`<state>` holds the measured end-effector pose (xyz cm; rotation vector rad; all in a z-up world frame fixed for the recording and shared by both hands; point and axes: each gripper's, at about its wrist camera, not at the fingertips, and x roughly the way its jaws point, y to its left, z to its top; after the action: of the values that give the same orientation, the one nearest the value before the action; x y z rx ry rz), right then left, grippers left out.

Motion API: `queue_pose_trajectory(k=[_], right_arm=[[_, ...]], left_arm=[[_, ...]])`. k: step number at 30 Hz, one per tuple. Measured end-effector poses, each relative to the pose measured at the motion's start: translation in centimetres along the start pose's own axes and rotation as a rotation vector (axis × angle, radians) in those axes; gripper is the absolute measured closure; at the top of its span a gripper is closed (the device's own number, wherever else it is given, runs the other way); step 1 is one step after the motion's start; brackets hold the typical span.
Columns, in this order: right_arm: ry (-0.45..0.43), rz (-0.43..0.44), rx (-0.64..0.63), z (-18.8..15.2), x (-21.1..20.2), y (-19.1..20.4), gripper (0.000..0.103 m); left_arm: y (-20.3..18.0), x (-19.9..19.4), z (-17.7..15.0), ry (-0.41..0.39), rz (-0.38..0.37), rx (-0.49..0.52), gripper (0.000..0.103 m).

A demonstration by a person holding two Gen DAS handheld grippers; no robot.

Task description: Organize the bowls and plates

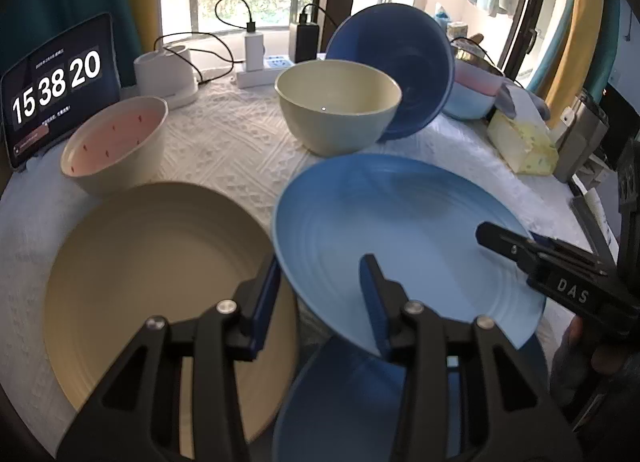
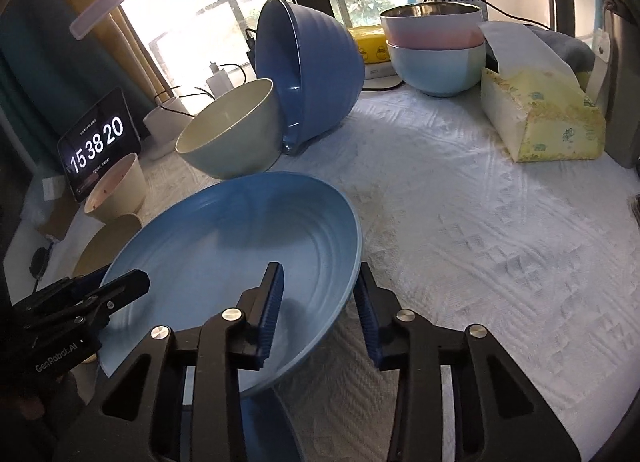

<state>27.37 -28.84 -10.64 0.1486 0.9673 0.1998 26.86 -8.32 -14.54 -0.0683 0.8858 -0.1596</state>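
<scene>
A light blue plate (image 1: pixel 400 222) (image 2: pixel 224 246) lies tilted over a darker blue plate (image 1: pixel 352 402) (image 2: pixel 264 430), and both grippers hold it. My left gripper (image 1: pixel 320 258) straddles its left rim, one pad outside and one on the inside, both against it. At the opposite rim my right gripper (image 2: pixel 320 266) grips the same way. A tan plate (image 1: pixel 152 282) lies just left of it. Behind stand a cream bowl (image 1: pixel 336 102), a dark blue bowl (image 1: pixel 400 62) tipped against it, and a pink-lined bowl (image 1: pixel 116 138).
A white textured cloth (image 2: pixel 480 242) covers the table. At the back right, stacked pink and pale blue bowls (image 2: pixel 436 58) stand beside a yellow tissue pack (image 2: pixel 548 114). A tablet clock (image 1: pixel 56 90) leans at the back left, with a power strip and chargers (image 1: pixel 264 70) by the window.
</scene>
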Motion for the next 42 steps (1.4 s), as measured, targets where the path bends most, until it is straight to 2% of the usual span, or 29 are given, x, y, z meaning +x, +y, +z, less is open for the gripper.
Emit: queue_pose_trajectory(k=[6, 28, 42], right_arm=[[-0.011, -0.017, -0.010, -0.1, -0.6, 0.3, 0.069], [-0.079, -0.054, -0.031, -1.8, -4.4, 2.3, 0.069], [-0.098, -0.067, -0.045, -3.4, -6.4, 3.2, 0.069]], left_arm=[[-0.1, -0.5, -0.4, -0.002, 0.000, -0.001, 0.061], [0.0, -5.1, -2.6, -0.099, -0.030, 0.017, 0.061], [0.4, -7.3, -4.2, -0.123, -0.051, 0.005, 0.061]])
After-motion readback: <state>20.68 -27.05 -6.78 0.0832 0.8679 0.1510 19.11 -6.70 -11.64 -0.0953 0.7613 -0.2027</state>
